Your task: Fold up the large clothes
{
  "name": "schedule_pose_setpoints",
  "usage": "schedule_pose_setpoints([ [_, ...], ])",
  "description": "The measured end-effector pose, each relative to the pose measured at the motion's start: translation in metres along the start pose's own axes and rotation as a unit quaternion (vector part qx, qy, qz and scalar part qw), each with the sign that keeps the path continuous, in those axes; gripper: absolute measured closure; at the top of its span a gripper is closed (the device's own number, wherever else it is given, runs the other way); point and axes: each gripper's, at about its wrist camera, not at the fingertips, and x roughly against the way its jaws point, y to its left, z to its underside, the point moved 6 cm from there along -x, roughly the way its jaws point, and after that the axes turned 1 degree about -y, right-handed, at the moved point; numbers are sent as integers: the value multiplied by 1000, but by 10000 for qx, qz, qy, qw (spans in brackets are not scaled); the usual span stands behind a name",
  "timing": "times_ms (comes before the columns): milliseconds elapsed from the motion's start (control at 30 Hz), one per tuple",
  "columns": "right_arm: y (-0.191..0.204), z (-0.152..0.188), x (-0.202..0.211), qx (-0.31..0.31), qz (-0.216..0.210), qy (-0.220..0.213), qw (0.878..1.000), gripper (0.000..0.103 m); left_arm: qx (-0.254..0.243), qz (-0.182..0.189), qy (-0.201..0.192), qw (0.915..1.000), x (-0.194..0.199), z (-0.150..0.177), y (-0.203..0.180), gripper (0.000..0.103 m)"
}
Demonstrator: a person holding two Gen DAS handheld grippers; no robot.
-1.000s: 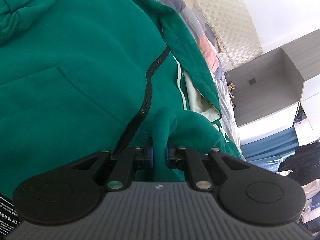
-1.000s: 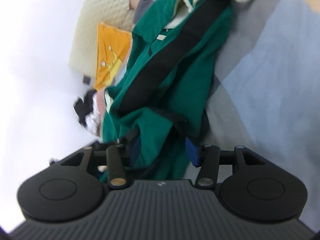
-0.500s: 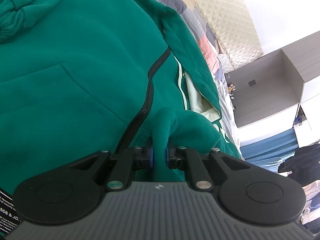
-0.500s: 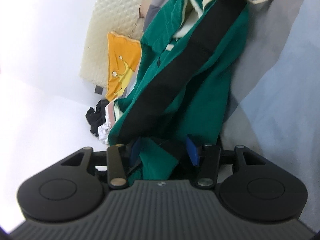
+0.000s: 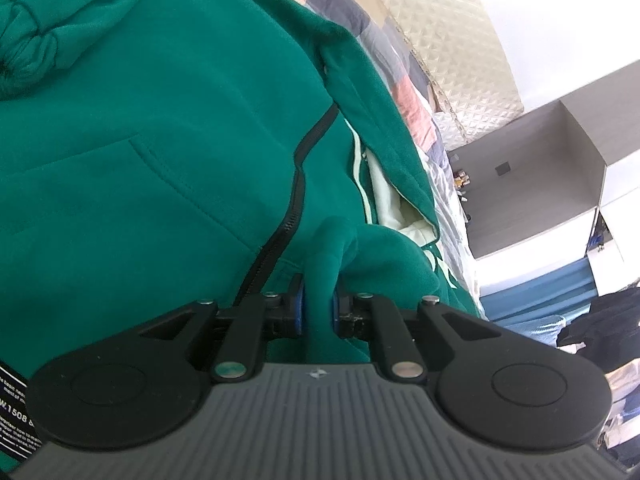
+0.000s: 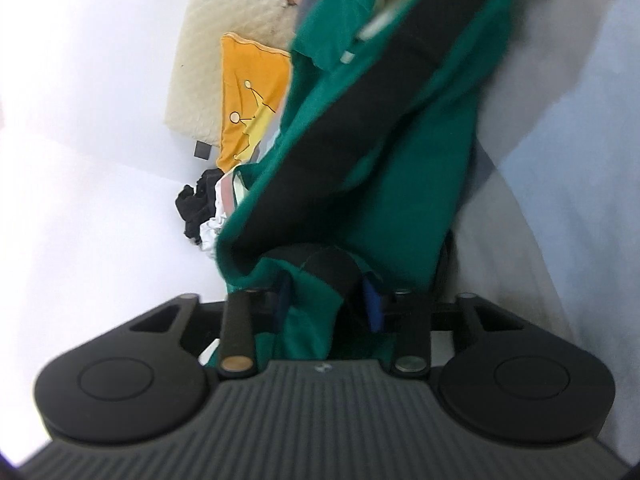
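Observation:
A large green zip hoodie (image 5: 168, 128) with a black zipper and a pale lining fills the left wrist view, spread over the bed. My left gripper (image 5: 318, 312) is shut on a pinched ridge of its green fabric. In the right wrist view the same green hoodie (image 6: 384, 168), with a broad black band, hangs stretched away from me. My right gripper (image 6: 328, 300) is shut on a bunched green and black edge of it; the blue pads stand apart with thick cloth between them.
A patchwork bedspread (image 6: 580, 128) in grey, blue and pink lies under the hoodie. A quilted cream headboard (image 5: 452, 52), an orange pillow (image 6: 252, 92), a dark clothes pile (image 6: 198, 204), grey shelving (image 5: 540, 176) and more clothes (image 5: 596, 328) stand around the bed.
The right gripper's jaws have closed further on the hoodie edge and the cloth has swung closer and more upright. The left gripper holds the same fold, barely shifted.

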Motion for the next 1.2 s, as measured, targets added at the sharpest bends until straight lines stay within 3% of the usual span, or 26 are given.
schedule_pose_setpoints([
  [67,12,-2,10,128,-8,-141,9998,78,-61,52,8,10000,4,2,-4,82],
  [200,39,1,46,445,54,-481,9978,83,-313,200,-32,9993,17,8,-20,61],
  [300,62,5,88,583,-69,-758,9954,85,-536,543,-62,9971,31,20,-39,51],
  [500,80,23,155,850,491,-1089,9892,87,-1285,865,189,9877,46,62,-77,49],
  [600,79,28,185,767,743,-1242,9865,88,-1435,951,405,9842,45,80,-85,49],
  [900,61,36,222,737,1680,-1550,9707,89,-1843,907,876,9747,31,133,-102,49],
  [1033,34,42,215,433,2123,-1298,9676,89,-1848,634,790,9775,39,117,-94,50],
  [1200,27,48,209,487,2298,-1160,9651,88,-1990,-36,245,9797,96,52,-62,50],
])
